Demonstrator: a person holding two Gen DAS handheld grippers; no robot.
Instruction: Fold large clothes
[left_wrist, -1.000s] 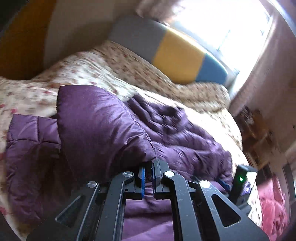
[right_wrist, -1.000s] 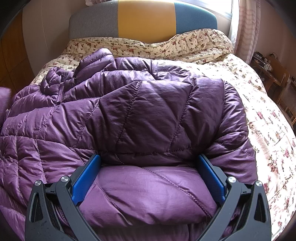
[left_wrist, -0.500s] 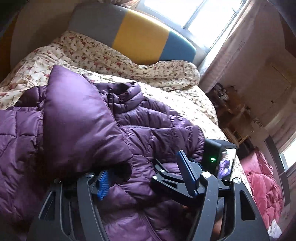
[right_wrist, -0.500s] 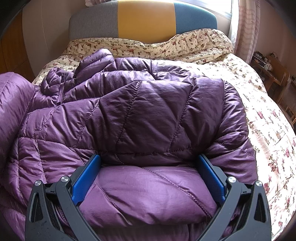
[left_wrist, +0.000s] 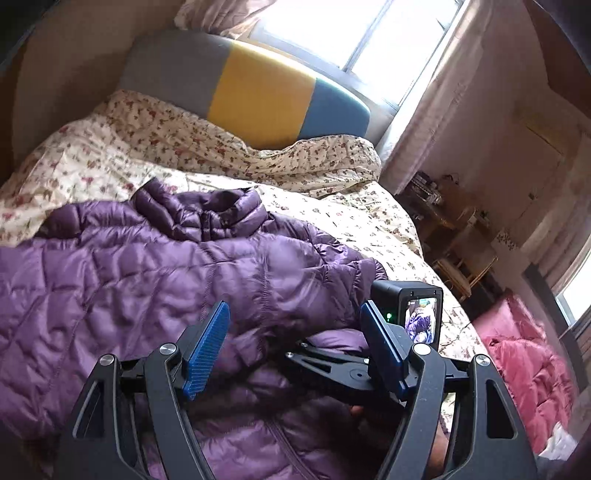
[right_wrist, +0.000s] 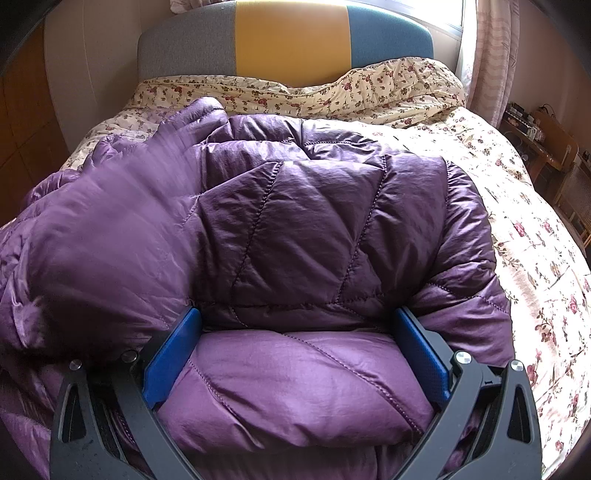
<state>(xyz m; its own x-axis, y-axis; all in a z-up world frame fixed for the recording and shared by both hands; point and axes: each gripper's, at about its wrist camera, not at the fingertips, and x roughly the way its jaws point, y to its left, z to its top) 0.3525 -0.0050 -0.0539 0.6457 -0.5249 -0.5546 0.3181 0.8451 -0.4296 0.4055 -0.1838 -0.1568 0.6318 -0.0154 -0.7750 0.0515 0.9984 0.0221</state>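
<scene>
A purple quilted down jacket (left_wrist: 155, 280) lies spread on the bed, its collar toward the headboard; it fills the right wrist view (right_wrist: 325, 229). My left gripper (left_wrist: 295, 339) is open and empty just above the jacket. My right gripper (right_wrist: 295, 350) is open wide, resting on the jacket with a puffy fold bulging between its blue pads (right_wrist: 173, 354). The right gripper and its camera (left_wrist: 406, 314) show in the left wrist view, on the jacket's right side. A purple flap (right_wrist: 96, 236) lies blurred over the jacket's left part.
The floral duvet (right_wrist: 524, 221) covers the bed. The grey, yellow and blue headboard (right_wrist: 291, 40) stands at the far end. A pink quilt (left_wrist: 528, 373) lies on the floor to the right, near wooden furniture (left_wrist: 454, 240) and a curtained window.
My left gripper opened and let go of the purple flap it carried rightward; the flap has dropped across the jacket's left side. The right gripper has not moved.
</scene>
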